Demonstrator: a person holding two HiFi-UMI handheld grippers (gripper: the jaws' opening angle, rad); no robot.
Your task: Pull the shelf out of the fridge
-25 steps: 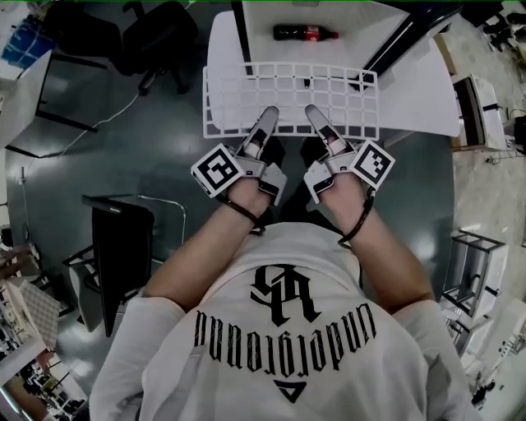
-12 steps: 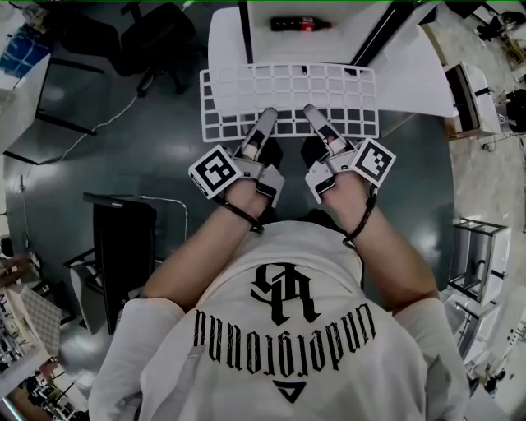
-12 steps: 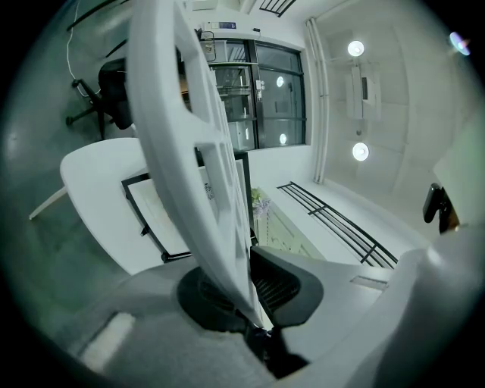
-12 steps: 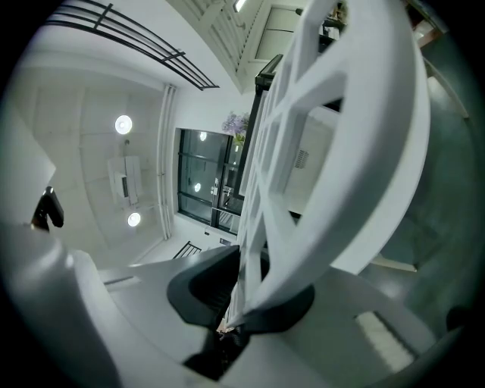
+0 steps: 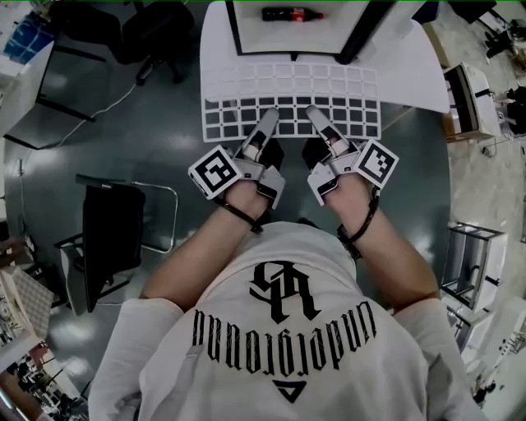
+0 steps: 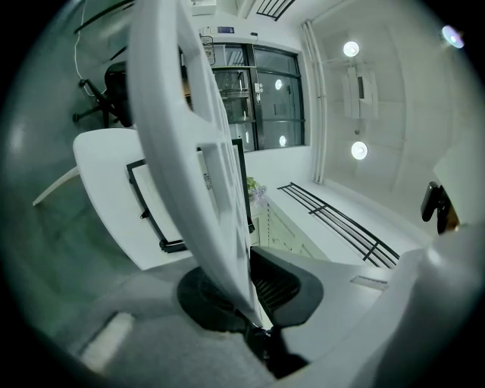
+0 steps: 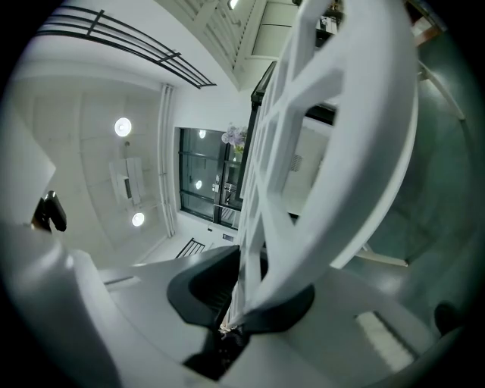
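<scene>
The white grid shelf [image 5: 292, 99] lies flat in front of the white fridge [image 5: 415, 78], its near half over the dark floor. My left gripper [image 5: 269, 115] is shut on the shelf's front edge left of centre. My right gripper [image 5: 315, 113] is shut on the same edge right of centre. In the left gripper view the shelf [image 6: 189, 151] runs up from the pinched left gripper [image 6: 250, 307]. The right gripper view shows the shelf's bars [image 7: 341, 151] rising from the closed right gripper [image 7: 246, 303].
A cola bottle [image 5: 293, 14] lies on its side at the top of the head view, beyond the shelf. A black office chair [image 5: 160, 33] stands at the upper left, a dark folding chair [image 5: 107, 247] at the left, metal racks [image 5: 477, 263] at the right.
Both grippers have drawn the shelf toward me, away from the fridge. More of its grid now shows over the dark floor, and the bottle has slid toward the top of the view.
</scene>
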